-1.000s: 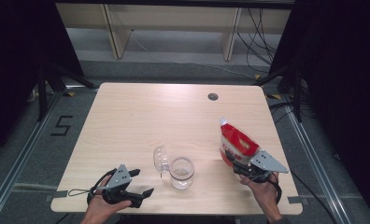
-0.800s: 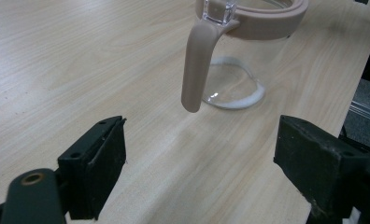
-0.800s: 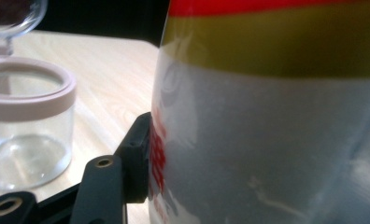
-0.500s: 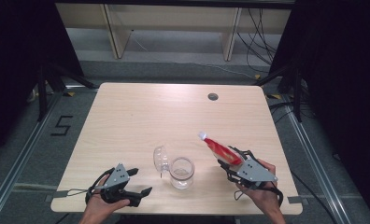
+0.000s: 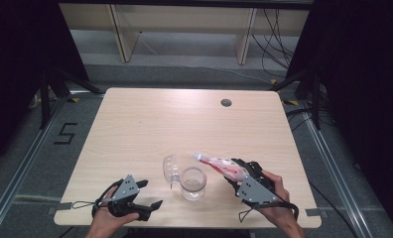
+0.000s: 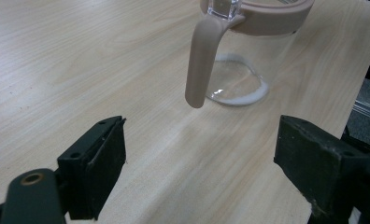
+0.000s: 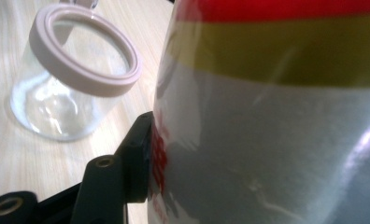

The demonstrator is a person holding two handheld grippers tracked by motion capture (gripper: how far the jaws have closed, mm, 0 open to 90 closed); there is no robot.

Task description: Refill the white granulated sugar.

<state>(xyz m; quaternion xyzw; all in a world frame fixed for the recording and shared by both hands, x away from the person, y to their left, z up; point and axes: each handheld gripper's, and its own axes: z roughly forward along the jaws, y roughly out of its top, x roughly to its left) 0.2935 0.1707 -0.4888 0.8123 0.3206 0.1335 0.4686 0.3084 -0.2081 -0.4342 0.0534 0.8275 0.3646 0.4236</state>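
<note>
Red-and-white plastic packet with yellow band, clamped in right gripper, tilted over rim of clear glass jar with pinkish collar, near front edge of pale wooden table. Hinged lid flipped open. Left gripper idle beside jar, jaws apart, nothing between.

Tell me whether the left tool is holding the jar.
No, the left tool stands open over bare table, with the jar beyond its jaws.
</note>
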